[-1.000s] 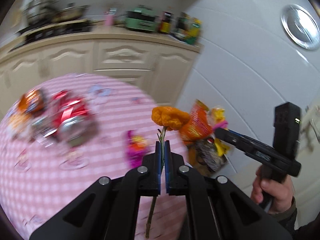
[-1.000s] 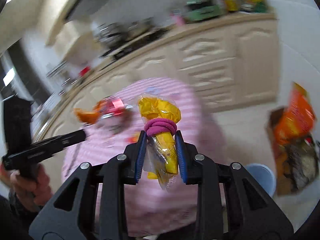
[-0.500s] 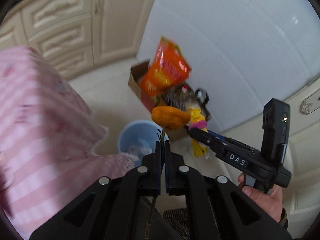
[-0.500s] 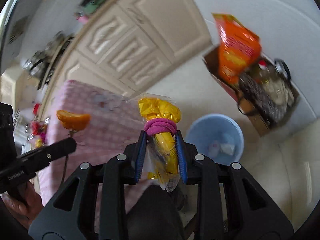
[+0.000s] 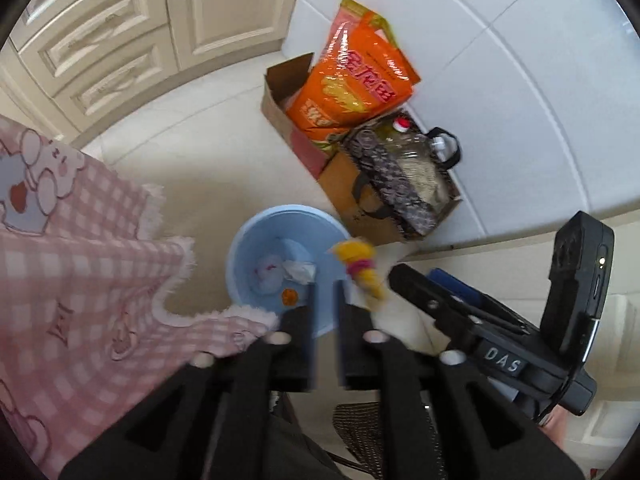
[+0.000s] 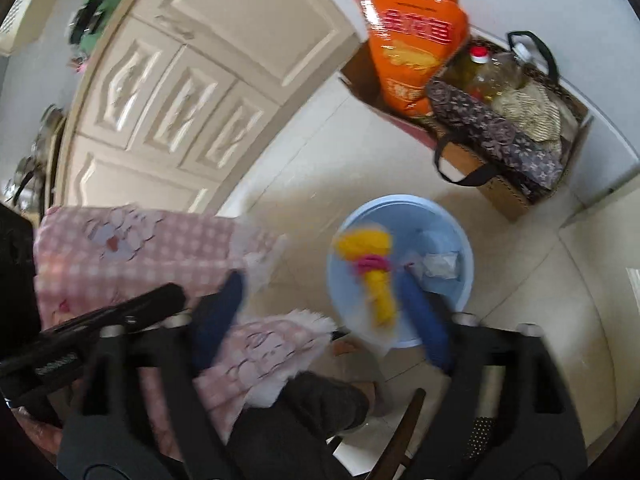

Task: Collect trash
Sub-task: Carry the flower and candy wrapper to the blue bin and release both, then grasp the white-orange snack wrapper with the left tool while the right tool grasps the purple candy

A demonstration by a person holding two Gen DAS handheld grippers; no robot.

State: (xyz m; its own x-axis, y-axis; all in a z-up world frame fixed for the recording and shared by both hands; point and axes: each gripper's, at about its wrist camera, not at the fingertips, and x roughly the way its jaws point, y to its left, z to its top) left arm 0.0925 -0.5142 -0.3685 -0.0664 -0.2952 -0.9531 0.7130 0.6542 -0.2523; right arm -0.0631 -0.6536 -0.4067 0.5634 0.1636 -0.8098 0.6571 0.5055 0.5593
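A light blue bin (image 5: 256,240) stands on the floor below both grippers; it also shows in the right wrist view (image 6: 460,236). My left gripper (image 5: 325,296) is open and empty above it. The orange flower (image 5: 289,296) lies inside the bin with crumpled white paper (image 5: 298,270). My right gripper (image 6: 320,312) is wide open. The yellow wrapper with a pink band (image 6: 374,276) is falling, blurred, over the bin; it also shows in the left wrist view (image 5: 360,266).
A cardboard box (image 5: 362,200) with an orange bag (image 5: 352,80), an oil bottle and a dark patterned bag stands against the white wall. The pink checked tablecloth (image 5: 72,264) hangs at the left. Cream cabinets (image 5: 100,32) are behind.
Both grippers have opened above the bin. The orange flower dropped from the left gripper into the bin. The yellow wrapper left the right gripper and is falling.
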